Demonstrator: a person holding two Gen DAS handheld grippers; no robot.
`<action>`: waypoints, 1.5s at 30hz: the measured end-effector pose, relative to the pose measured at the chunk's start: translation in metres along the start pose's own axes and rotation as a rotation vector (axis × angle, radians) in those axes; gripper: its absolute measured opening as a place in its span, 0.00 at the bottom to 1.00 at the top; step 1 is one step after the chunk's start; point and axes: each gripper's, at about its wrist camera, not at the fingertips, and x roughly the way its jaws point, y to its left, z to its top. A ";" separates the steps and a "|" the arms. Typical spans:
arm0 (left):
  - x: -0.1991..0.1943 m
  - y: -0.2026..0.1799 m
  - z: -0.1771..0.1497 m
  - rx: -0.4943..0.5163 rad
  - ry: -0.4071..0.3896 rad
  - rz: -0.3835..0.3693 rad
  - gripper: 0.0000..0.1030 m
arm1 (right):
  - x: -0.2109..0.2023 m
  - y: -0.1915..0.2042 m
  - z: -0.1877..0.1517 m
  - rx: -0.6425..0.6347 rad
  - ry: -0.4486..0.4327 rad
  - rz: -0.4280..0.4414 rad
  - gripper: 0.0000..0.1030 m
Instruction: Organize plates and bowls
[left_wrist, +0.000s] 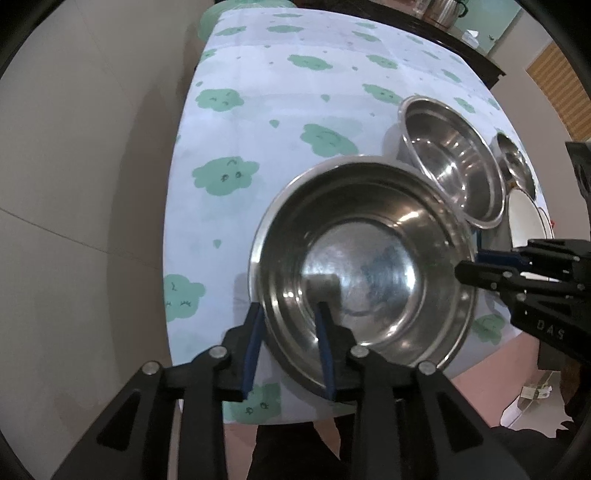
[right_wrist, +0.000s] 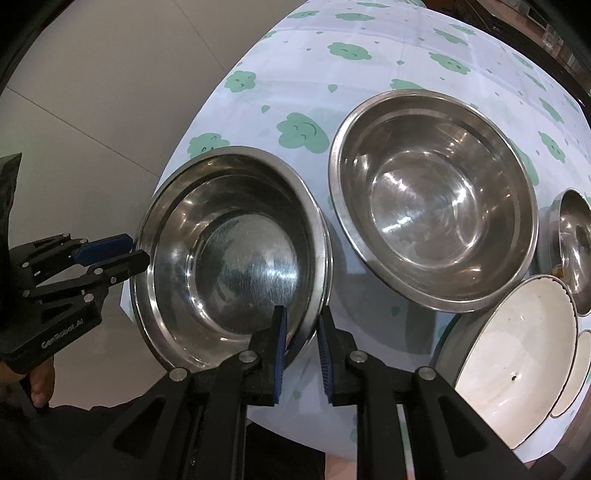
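Beige tiled floor (left_wrist: 74, 184) surrounds a table under a cloud-print cloth (left_wrist: 280, 110), with dark furniture (left_wrist: 454, 40) behind.

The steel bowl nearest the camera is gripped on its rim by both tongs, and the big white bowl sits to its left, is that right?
Not quite: the white bowl sits to the right, beyond the second steel bowl, as the right wrist view shows. The rest holds: the left tongs and the right tongs each straddle the rim of the nearest steel bowl.

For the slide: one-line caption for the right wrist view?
Both grippers, right and left, straddle opposite rims of one steel bowl.
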 end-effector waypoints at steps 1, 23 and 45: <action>0.000 -0.001 0.000 0.002 -0.001 0.000 0.27 | 0.000 0.000 -0.001 0.002 0.001 -0.002 0.19; -0.007 -0.024 0.020 0.042 -0.039 -0.011 0.28 | -0.031 -0.011 -0.017 0.048 -0.082 0.012 0.19; -0.010 -0.056 0.071 0.114 -0.089 0.011 0.59 | -0.047 -0.066 -0.003 0.139 -0.125 -0.030 0.19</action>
